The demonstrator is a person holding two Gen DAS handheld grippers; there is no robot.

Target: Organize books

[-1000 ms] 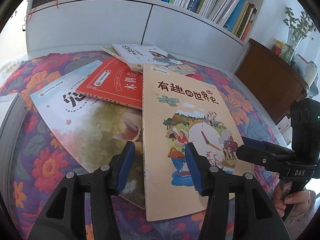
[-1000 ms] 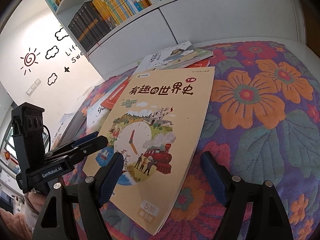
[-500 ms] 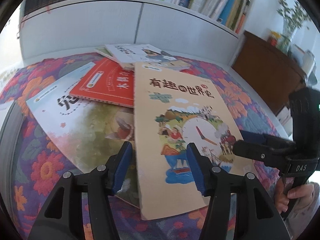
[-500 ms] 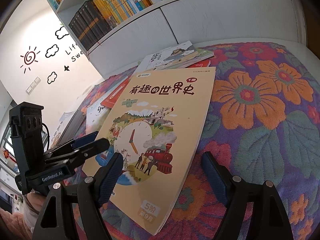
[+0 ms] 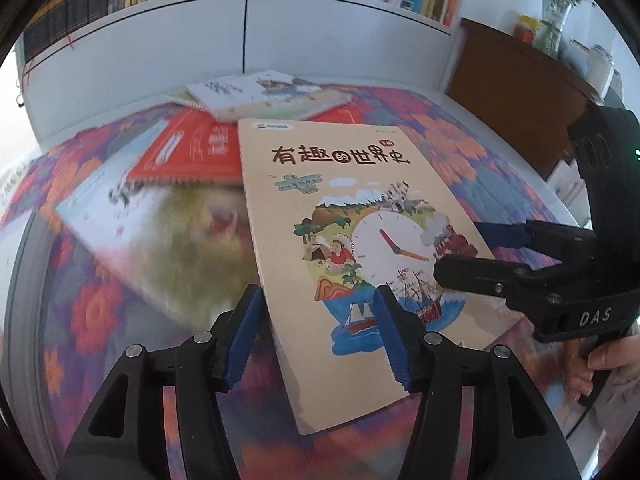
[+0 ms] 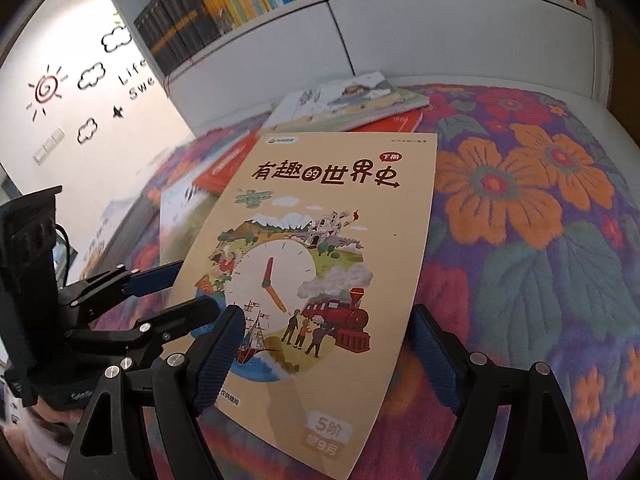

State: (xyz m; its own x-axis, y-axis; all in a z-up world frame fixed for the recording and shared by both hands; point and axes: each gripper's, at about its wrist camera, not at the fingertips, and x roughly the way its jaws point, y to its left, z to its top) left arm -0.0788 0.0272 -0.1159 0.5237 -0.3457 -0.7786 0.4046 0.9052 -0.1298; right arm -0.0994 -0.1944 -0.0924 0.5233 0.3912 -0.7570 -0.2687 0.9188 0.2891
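**A:** Books, what's new with them?

**B:** The tan book (image 5: 340, 208) lies face up on the flowered table (image 6: 540, 280), its far left part resting on the loose pile: a pale book, too blurred to read, a red book (image 5: 192, 148) and a white book (image 5: 256, 92) at the back. In the last second I swung my left gripper (image 5: 316, 294) across. Its fingers are partly open and now straddle the tan book's spine edge, holding nothing.

**A:** And the right?

**B:** The right gripper (image 6: 326, 320) has hardly moved. Its fingers are wide apart, a shade wider than before, one over the cover and one just off the right edge, gripping nothing. I judge I'm lining up both sides for a lift, so no book has been sorted yet.

**A:** Any writing?

**B:** The wall decal at left reads "Life" and "Swe…". The tan cover says 有趣的世界史, with a red 下册 tag and 5阶 near the bottom. The right gripper's body says "DAS".
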